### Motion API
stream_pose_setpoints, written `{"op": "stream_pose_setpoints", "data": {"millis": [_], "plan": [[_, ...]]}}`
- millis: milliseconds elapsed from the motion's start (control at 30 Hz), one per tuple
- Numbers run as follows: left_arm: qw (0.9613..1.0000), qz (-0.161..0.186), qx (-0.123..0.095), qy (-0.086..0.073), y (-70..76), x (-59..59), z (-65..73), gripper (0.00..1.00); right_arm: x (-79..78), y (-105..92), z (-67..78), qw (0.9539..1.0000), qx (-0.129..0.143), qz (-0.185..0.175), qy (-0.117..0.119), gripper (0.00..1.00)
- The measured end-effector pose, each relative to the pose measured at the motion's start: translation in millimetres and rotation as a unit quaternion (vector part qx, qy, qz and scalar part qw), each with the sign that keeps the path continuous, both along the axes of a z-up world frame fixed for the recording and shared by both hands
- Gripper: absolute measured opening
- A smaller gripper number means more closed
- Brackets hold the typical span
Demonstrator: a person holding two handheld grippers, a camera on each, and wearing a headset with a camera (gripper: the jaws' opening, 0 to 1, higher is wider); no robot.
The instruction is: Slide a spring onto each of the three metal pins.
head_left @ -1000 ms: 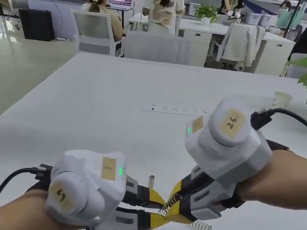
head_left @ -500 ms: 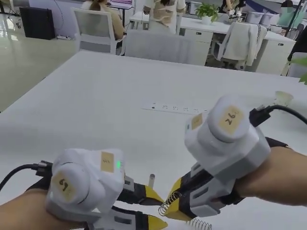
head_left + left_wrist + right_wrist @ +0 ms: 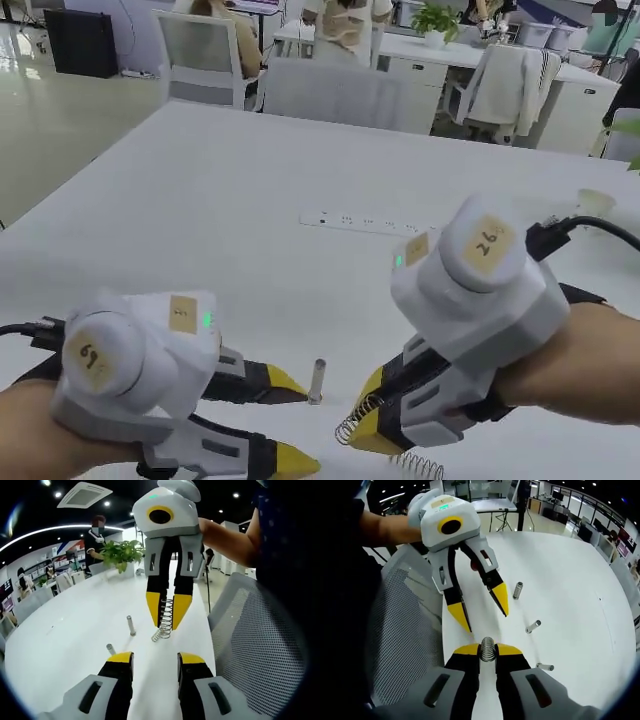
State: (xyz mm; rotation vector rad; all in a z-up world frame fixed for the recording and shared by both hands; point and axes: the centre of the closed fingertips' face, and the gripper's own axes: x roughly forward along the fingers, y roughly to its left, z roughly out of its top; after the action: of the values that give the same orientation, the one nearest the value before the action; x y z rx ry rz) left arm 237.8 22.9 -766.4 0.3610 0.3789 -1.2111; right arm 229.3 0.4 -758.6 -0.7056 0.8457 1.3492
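Observation:
My right gripper [image 3: 362, 428] is shut on a coiled metal spring [image 3: 349, 422], which sticks out from its yellow tips over the white table [image 3: 250, 190]. The right gripper view has that spring [image 3: 488, 650] end-on between its jaws. The left gripper [image 3: 290, 422] stands open just left of it, jaws spread on either side of a short upright metal pin [image 3: 318, 380]. Three pins show in the right gripper view: one upright [image 3: 518, 590], two further along [image 3: 532, 626] [image 3: 545, 667]. A second spring [image 3: 416, 465] lies on the table under my right gripper.
A white power strip [image 3: 365, 222] lies flat at mid-table. A clear cup [image 3: 590, 205] stands near the right edge. A grey mesh chair [image 3: 405, 645] sits at the table's near edge. Office chairs [image 3: 335, 95] and people are beyond the far edge.
The left gripper has opened and drawn back to the left, away from the spring. The right gripper stays shut on the spring and has barely moved.

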Motion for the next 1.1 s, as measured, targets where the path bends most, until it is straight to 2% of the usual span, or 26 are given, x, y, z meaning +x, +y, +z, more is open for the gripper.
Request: {"op": "stream_pose_setpoints", "data": {"millis": [300, 567, 767, 1100], "plan": [[0.9998, 0.020, 0.000, 0.004, 20.9, -2.4, -9.1, 0.32, 1.2, 2.6, -1.0, 1.0000, 0.000, 0.002, 0.001, 0.09], [0.9985, 0.053, -0.013, 0.012, 40.0, -1.9, -14.7, 0.37, 5.4, 0.0, -2.9, 0.9999, -0.010, 0.001, -0.003, 0.09], [0.9963, 0.081, -0.024, 0.016, 57.5, -1.9, -18.7, 0.40, 7.1, 2.4, -3.1, 0.9999, -0.010, 0.001, -0.003, 0.09], [0.9915, 0.121, -0.043, 0.022, 73.9, -2.1, -20.5, 0.47, 17.0, 2.6, 1.1, 0.9999, -0.014, -0.003, -0.010, 0.09]]}}
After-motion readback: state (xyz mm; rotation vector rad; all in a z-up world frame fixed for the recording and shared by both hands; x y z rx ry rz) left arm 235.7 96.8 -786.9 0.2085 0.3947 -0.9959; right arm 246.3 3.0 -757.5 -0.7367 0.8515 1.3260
